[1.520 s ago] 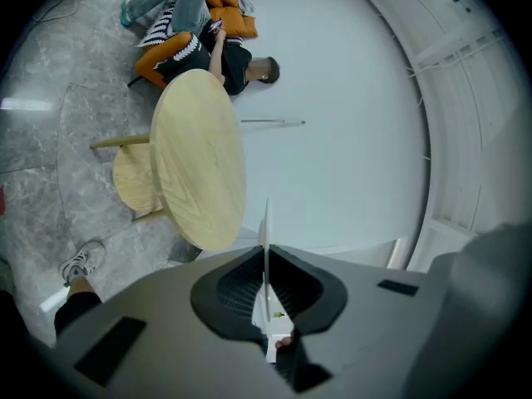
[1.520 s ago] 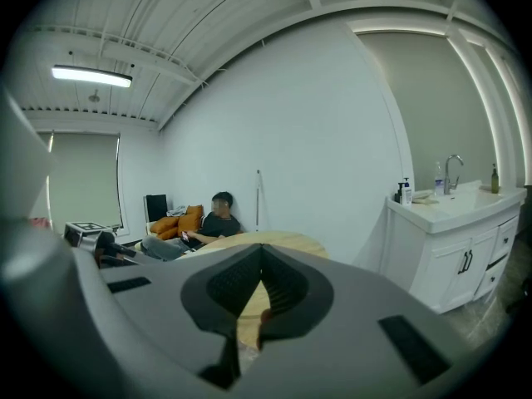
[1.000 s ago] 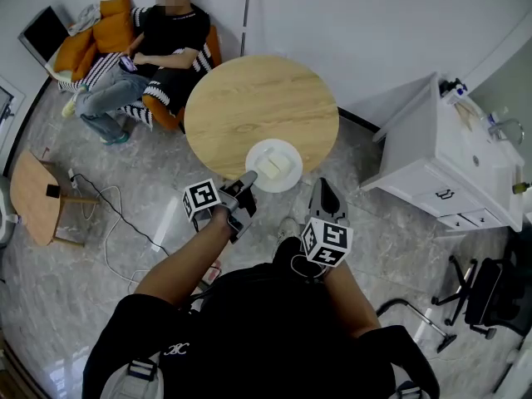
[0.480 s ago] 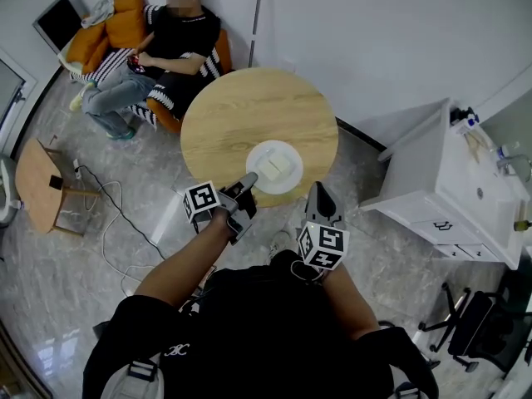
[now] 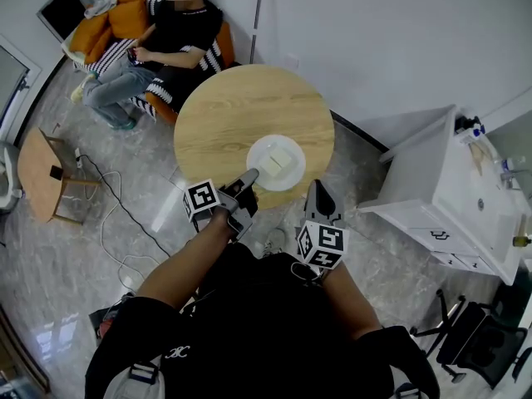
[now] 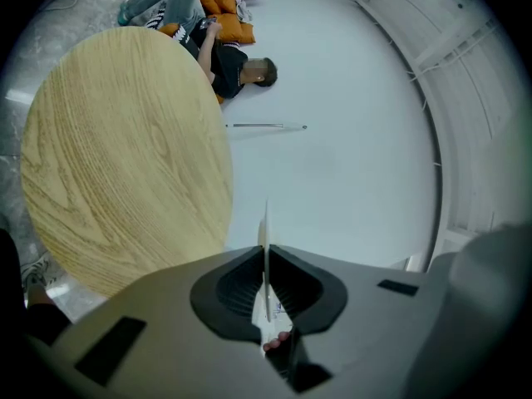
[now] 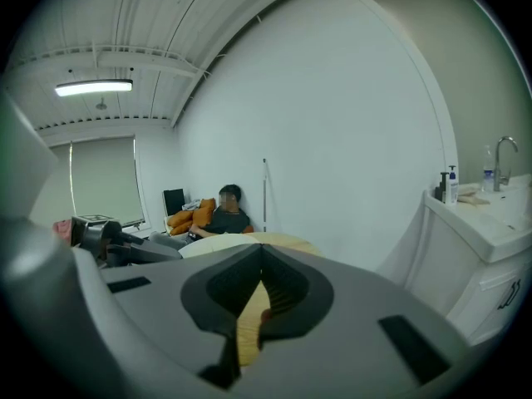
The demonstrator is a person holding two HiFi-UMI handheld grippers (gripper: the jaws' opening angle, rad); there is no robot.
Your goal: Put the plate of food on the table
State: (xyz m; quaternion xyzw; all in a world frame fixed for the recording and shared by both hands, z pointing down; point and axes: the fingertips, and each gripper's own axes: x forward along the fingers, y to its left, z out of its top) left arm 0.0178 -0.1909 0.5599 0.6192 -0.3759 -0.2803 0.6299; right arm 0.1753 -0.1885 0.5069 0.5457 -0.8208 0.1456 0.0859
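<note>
A white plate (image 5: 261, 150) carrying a pale square piece of food (image 5: 278, 164) is over the near edge of the round wooden table (image 5: 233, 106). My left gripper (image 5: 248, 178) is shut on the plate's near rim. In the left gripper view the plate (image 6: 265, 239) shows edge-on between the jaws, with the table (image 6: 125, 156) to its left. Whether the plate rests on the wood I cannot tell. My right gripper (image 5: 320, 191) hangs just off the table's near right edge, shut with nothing in it; its own view shows the table (image 7: 278, 241) ahead.
A person (image 5: 170, 36) sits on an orange sofa against the far wall beyond the table. A white sink cabinet (image 5: 453, 198) stands at the right. A small wooden side table (image 5: 37, 177) and a cable (image 5: 116, 210) lie on the marble floor at left.
The table has drawn closer under the plate, so the plate now lies more fully over the tabletop. Both grippers keep their hold and pose.
</note>
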